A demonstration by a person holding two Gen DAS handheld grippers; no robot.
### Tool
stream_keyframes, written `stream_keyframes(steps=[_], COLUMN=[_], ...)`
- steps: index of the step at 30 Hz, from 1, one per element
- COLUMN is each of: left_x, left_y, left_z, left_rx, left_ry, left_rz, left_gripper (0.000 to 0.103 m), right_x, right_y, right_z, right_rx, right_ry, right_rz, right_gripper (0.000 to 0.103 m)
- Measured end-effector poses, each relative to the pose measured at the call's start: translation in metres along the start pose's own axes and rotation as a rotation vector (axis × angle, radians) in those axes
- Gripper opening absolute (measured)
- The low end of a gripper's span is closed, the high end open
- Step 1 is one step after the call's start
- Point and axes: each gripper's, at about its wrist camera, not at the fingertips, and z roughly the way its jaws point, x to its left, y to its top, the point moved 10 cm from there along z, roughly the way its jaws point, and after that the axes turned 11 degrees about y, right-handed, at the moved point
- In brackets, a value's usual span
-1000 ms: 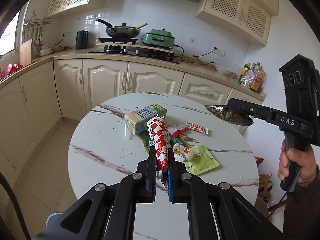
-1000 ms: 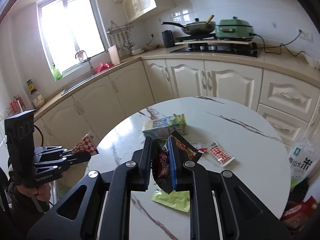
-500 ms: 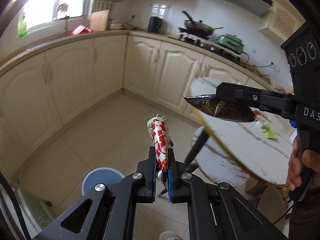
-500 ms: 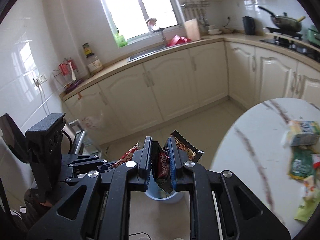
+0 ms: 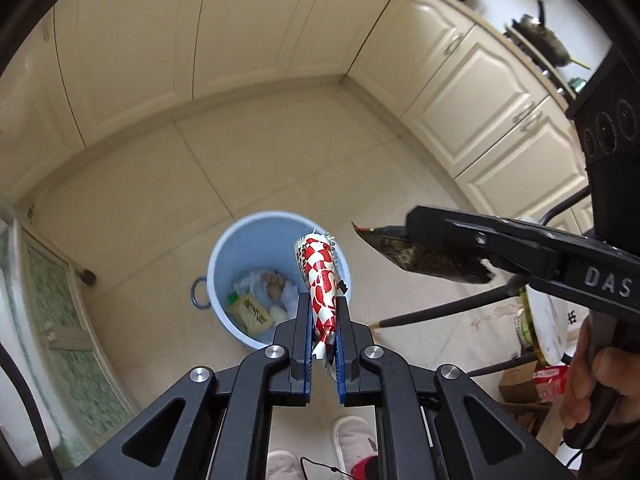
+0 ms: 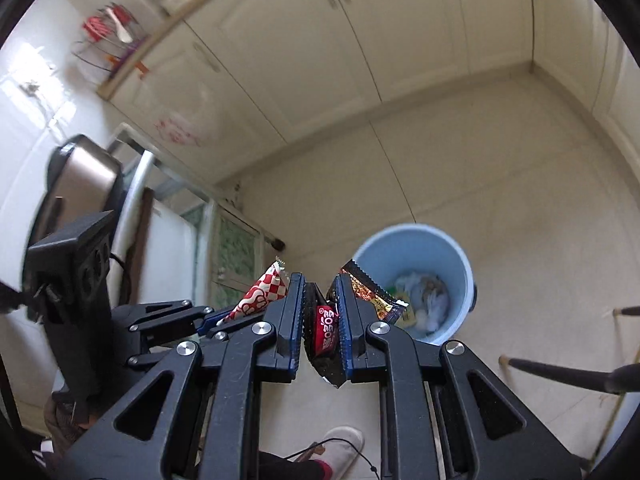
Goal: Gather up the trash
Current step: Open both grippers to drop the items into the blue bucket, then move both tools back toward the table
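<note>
The left gripper (image 5: 322, 312) is clenched on a red-and-white checked wrapper (image 5: 320, 276), held above the near rim of the blue trash bin (image 5: 256, 236) on the tiled floor (image 5: 280, 160). The right gripper (image 6: 320, 312) grasps a dark snack packet (image 6: 325, 330) just left of that bin, which already holds crumpled paper and a yellow packet (image 5: 250, 309).

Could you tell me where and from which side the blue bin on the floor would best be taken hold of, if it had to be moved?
Probably by the loop handle on the bin, at its left side in the left wrist view. It sticks out from the wall, so a hand-held gripper could come down from above and close across it. The rim is the fallback. The bin stands upright and open, with trash inside.
</note>
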Motion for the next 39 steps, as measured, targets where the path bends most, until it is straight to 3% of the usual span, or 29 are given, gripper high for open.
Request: stream_keyframes(steps=[7,10,12,13,14,16,20,26,32,35,39], left_x=[0.009,0.006,-0.006,-0.006,-0.003,-0.001,0.0,-0.022,-0.066,-0.092,-0.134], left_y=[0.009,0.013,0.016,0.019,0.023,0.035,0.039,0.054,0.061,0.05,0.028], left_z=[0.067,0.085,0.087,0.086,0.084,0.074,0.042,-0.073,-0.215,-0.257,-0.294], left_rx=[0.117,0.153,0.18,0.174,0.16,0.12,0.089,-0.122,-0.367,-0.441,-0.489], left_ry=[-0.01,-0.012,-0.008,0.006,0.025,0.05,0.044,0.142,0.133,0.133,0.1], left_rz=[-0.045,-0.065,-0.068,-0.057,-0.054,-0.096,-0.152,-0.103,-0.026,0.023,0.059], left_gripper=[0.006,0.01,0.016,0.025,0.044,0.06,0.06,0.06,0.066,0.068,0.069], right_x=[-0.067,-0.089,-0.099,-0.101,-0.102,-0.098,-0.077,-0.014,0.055,0.08,0.099], right_y=[-0.001,-0.003,0.0,0.002,0.005,0.014,0.033,0.043,0.018,-0.003,-0.031], right_z=[0.075,0.08,0.073,0.068,0.061,0.043,-0.022,-0.135,-0.254,-0.307,-0.365], right_rx=[0.038,0.036,0.021,0.013,0.003,-0.029,-0.132,-0.307,-0.469,-0.54,-0.609], right_ry=[-0.007,-0.025,-0.044,-0.063,-0.087,-0.144,-0.277,-0.399,-0.425,-0.454,-0.465], right_rz=[0.112,0.133,0.153,0.148,0.134,0.097,0.016,-0.108,-0.187,-0.199,-0.188], right_gripper=[0.017,0.022,0.04,0.045,0.051,0.051,0.072,0.076,0.082,0.088,0.089])
